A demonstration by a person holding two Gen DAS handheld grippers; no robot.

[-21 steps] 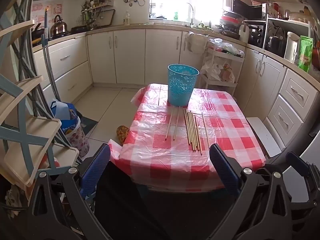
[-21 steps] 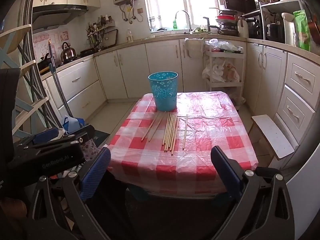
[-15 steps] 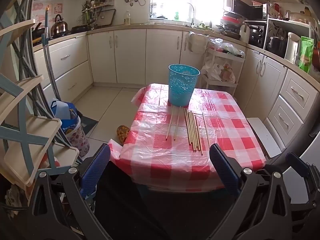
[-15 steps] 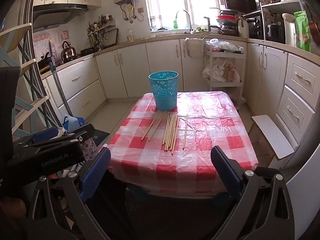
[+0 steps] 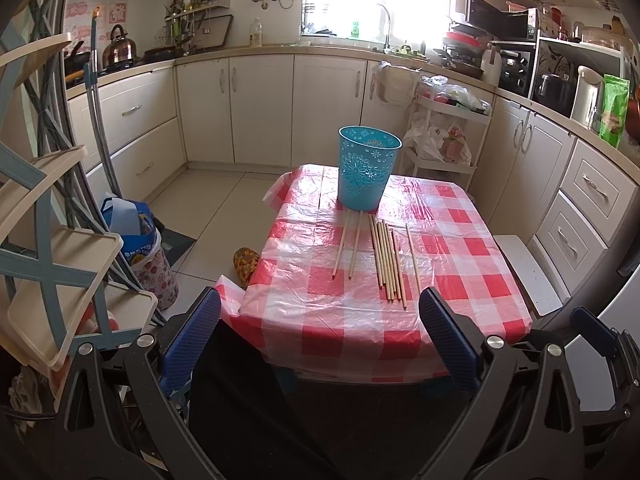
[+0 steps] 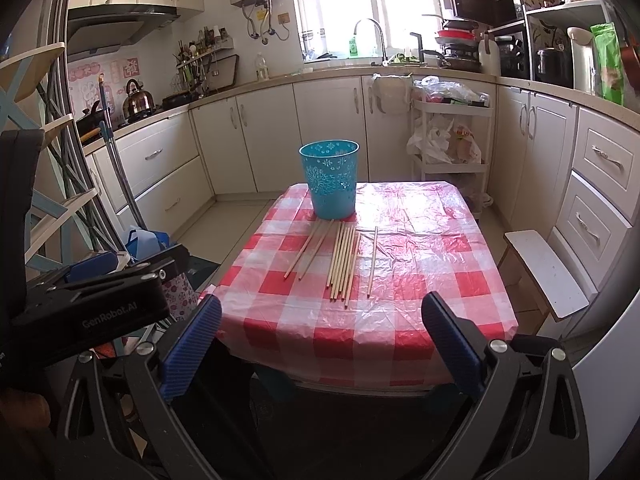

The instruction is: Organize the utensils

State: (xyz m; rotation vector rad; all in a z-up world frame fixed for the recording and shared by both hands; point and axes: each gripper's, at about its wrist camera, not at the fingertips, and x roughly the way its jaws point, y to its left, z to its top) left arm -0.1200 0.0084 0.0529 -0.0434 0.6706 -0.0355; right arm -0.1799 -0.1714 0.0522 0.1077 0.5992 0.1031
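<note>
1. The left gripper (image 5: 320,334) was held low before the near edge of the worktop (image 5: 460,280), its blue-padded fingers (image 5: 190,344) spread wide apart and grasping nothing.
2. The right gripper (image 6: 320,340) was likewise held short of the worktop's (image 6: 440,300) near edge, its fingers (image 6: 450,346) released and empty. In the right wrist view the body of the left gripper (image 6: 92,300) appeared at the lower left, beside the right one.
3. The worktop carried a red-and-white checked plastic cloth (image 5: 440,248) that hung over its edges.
4. A turquoise perforated basket (image 5: 368,168) stood upright towards the far end of the worktop, its open mouth upward; in the right wrist view the same basket (image 6: 331,178) showed no contents, though its floor was not visible.
5. The wooden chopsticks (image 5: 386,258) lay flat on the cloth just in front of the basket, running roughly lengthwise from the basket towards the grippers.
6. They fell into three groups: a pair (image 5: 347,246) on the left with far tips touching or nearly touching the basket's base, a close-packed bundle in the middle, and a single stick (image 5: 413,258) lying apart on the right. The right wrist view showed the same arrangement (image 6: 343,260).
7. All chopsticks were well apart from both grippers.
8. A white stool (image 6: 546,270) stood beside the right edge of the worktop, in front of cream drawer cabinets (image 6: 600,200).
9. A white trolley (image 5: 444,136) with plastic bags stood beyond the worktop's far right corner.
</note>
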